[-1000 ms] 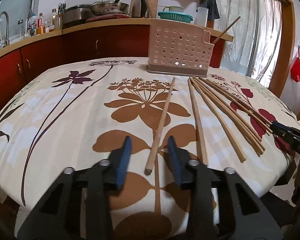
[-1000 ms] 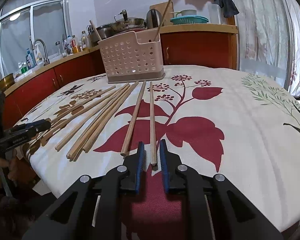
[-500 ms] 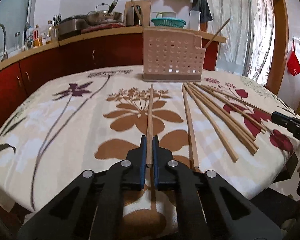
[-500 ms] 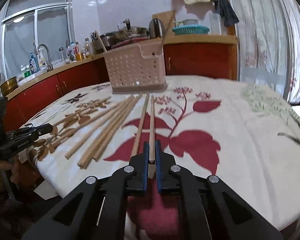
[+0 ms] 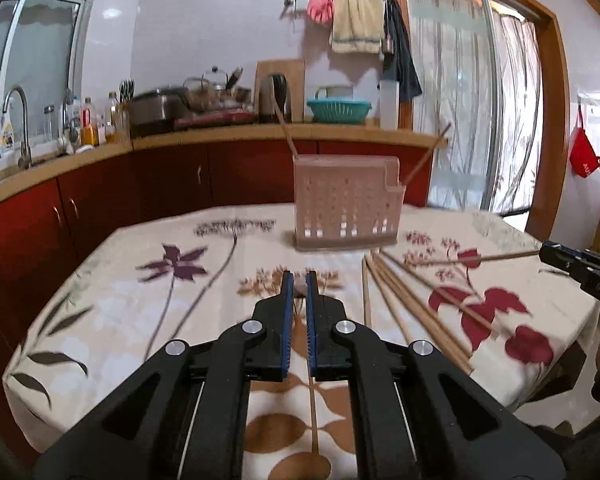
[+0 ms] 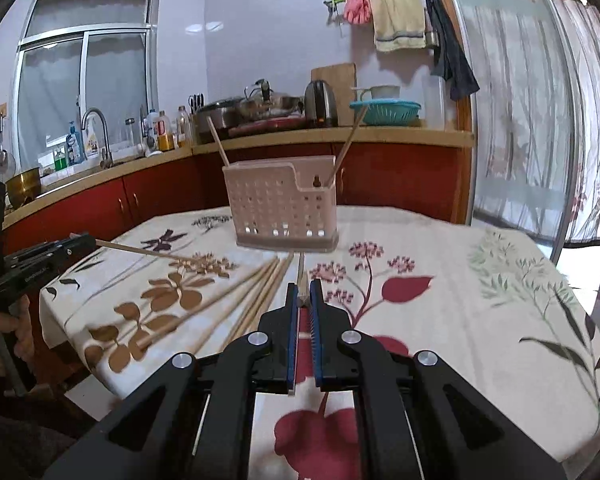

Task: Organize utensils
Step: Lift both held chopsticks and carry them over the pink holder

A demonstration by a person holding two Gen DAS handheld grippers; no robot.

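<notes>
My left gripper (image 5: 299, 282) is shut on one wooden chopstick (image 5: 300, 289), seen end-on between the blue pads and held above the flowered tablecloth (image 5: 180, 304). In the right wrist view that left gripper (image 6: 80, 245) shows at the left, its chopstick (image 6: 140, 250) sticking out level. My right gripper (image 6: 304, 294) is shut on another chopstick (image 6: 301, 270) that points at the pink perforated basket (image 6: 284, 208). From the left wrist view the right gripper (image 5: 556, 258) holds its chopstick (image 5: 500, 257) aloft. Several loose chopsticks (image 5: 412, 304) lie fanned in front of the basket (image 5: 344, 208), which has two sticks standing in it.
The round table's edge (image 6: 84, 356) drops off close on both sides. Red cabinets under a counter (image 5: 220, 138) with pots, a kettle and a sink run behind the table. A curtained glass door (image 6: 540, 120) is at the right. A person's hand (image 6: 4, 332) holds the left tool.
Both grippers have shut on a chopstick each and risen, lifting the sticks off the cloth. The basket now sits lower and farther in both views.
</notes>
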